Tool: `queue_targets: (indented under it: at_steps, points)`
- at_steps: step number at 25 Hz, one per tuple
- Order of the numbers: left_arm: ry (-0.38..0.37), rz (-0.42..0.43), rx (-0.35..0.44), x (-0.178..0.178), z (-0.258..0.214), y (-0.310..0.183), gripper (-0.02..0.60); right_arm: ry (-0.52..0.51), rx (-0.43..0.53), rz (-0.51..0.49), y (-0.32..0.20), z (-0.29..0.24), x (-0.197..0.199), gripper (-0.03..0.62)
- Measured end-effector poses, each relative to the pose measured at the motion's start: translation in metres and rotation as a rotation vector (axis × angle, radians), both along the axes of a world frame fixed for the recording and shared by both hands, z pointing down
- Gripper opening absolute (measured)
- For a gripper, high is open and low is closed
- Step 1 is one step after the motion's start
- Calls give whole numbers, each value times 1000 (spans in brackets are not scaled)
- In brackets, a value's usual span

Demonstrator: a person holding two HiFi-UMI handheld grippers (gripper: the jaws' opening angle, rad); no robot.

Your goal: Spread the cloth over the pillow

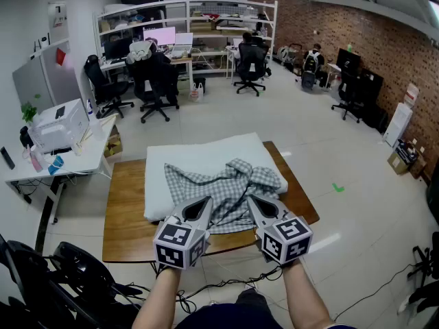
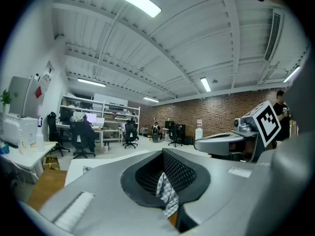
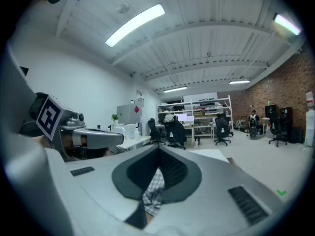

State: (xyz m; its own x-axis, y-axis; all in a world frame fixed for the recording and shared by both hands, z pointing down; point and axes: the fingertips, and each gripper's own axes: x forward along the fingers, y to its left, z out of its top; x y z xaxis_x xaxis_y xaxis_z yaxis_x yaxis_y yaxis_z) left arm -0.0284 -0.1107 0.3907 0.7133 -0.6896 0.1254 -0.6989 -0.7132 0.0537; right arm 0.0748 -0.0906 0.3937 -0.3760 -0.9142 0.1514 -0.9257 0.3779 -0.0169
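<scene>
While the left tongs and right tongs pinch shut on the near edge of the crumpled checked cloth atop the white pillow, gripping looks done — next, likely, pulling it flat.

The cloth lies on the pillow's near right part, the pillow on the table, office chairs behind.

The cloth is checked in grey and white. The pillow is plain white and the table is brown wood. The left gripper and right gripper are grey with black-and-white square patterns. The brick wall is reddish brown.
</scene>
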Motion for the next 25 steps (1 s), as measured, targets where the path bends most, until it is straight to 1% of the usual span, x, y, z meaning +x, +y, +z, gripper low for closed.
queue_targets:
  at_steps: [5,9,12,15,19,21,24,25]
  points:
    - [-22,12,-10,12,12,-18,8,-4,-8,34,-8,6,15,12]
    - [-38,9,-32,26,23,-37,8,-3,-38,61,-8,15,31,12]
    - [-48,11,-54,39,33,-57,8,-9,-53,85,-10,20,47,12]
    - [-80,4,-78,52,45,-85,12,-13,-60,95,-17,21,59,12]
    - [-95,2,-127,66,60,-123,53,-10,-77,98,-26,27,69,12]
    - [-103,5,-148,75,68,-140,101,-14,-84,101,-32,32,76,12]
    - [-134,-8,-178,84,82,-166,190,-18,-89,102,-45,37,85,12]
    - [-145,-13,-188,85,88,-173,206,-17,-92,102,-49,39,87,12]
